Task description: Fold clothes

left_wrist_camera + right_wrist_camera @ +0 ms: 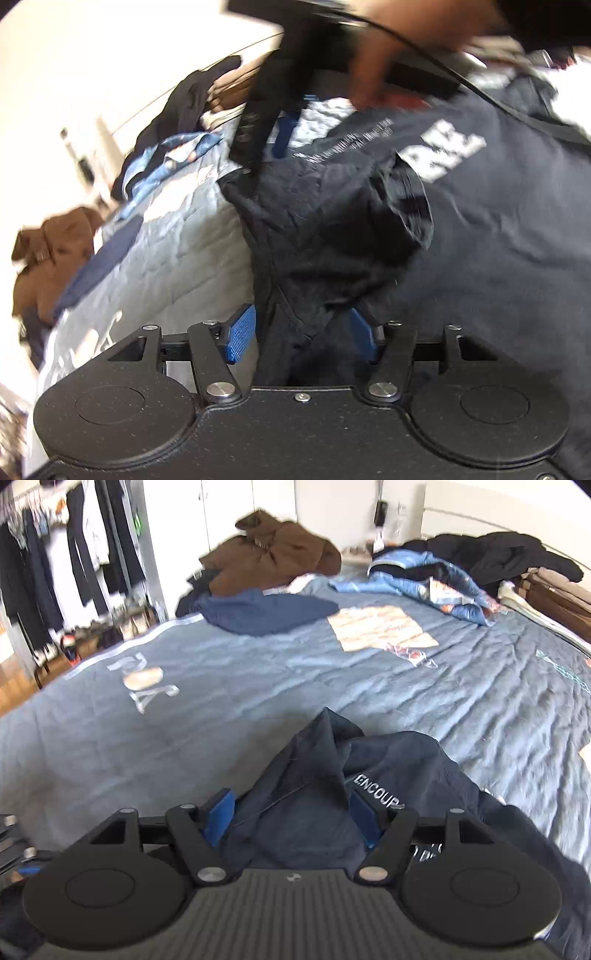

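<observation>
Left gripper (301, 334): blue pads part-closed on a bunched fold of the dark T-shirt (480, 221) — cloth fills the gap.
Right gripper (291, 818): likewise pinching the shirt's edge.
T-shirt: lifted just above the blue bedspread (258, 686), white lettering showing.
Background: brown hoodie (273, 554) — far corner of bed.
</observation>
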A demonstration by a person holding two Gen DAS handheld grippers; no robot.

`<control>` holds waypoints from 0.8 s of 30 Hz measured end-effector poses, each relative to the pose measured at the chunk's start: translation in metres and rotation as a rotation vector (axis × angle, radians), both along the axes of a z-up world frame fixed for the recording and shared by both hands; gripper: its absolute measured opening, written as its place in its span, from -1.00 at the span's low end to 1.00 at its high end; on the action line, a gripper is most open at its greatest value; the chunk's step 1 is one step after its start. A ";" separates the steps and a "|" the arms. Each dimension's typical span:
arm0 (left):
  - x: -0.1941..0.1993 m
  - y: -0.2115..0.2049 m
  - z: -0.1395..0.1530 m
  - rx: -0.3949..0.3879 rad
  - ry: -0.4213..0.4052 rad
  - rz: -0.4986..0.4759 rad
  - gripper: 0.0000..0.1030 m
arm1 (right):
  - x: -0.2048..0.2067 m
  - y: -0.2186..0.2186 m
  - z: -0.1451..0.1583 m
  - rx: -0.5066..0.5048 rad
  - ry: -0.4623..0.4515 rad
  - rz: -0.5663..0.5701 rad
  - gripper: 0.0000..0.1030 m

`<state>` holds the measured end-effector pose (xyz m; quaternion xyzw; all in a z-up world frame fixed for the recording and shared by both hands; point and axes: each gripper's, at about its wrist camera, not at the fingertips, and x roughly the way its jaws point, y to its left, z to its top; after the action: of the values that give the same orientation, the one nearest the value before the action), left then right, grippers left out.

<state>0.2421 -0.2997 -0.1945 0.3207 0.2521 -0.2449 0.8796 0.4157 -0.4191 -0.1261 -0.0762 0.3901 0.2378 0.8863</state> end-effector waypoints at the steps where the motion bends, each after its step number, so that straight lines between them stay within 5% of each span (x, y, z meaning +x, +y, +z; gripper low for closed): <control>1: 0.000 -0.002 -0.004 0.010 0.000 -0.002 0.09 | 0.005 0.001 -0.002 -0.007 0.011 0.001 0.34; 5: -0.001 -0.008 -0.012 0.039 -0.052 -0.001 0.00 | 0.020 0.004 -0.013 -0.001 0.057 -0.005 0.34; 7: 0.000 -0.010 -0.013 0.048 -0.066 0.011 -0.29 | 0.023 0.005 -0.017 0.017 0.057 -0.011 0.32; 13: 0.003 -0.006 -0.016 0.060 -0.068 0.037 -0.56 | 0.033 0.012 -0.018 0.069 0.059 -0.053 -0.35; 15: 0.006 -0.003 -0.014 0.042 -0.064 0.054 -0.61 | 0.037 0.014 -0.017 0.079 0.054 -0.060 -0.51; 24: 0.037 0.028 0.003 -0.068 0.002 0.231 -0.66 | 0.058 0.028 -0.006 0.171 0.012 -0.073 -0.65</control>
<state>0.2790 -0.2718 -0.1920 0.2591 0.2796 -0.1509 0.9121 0.4740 -0.3912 -0.1323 0.0156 0.3762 0.2381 0.8953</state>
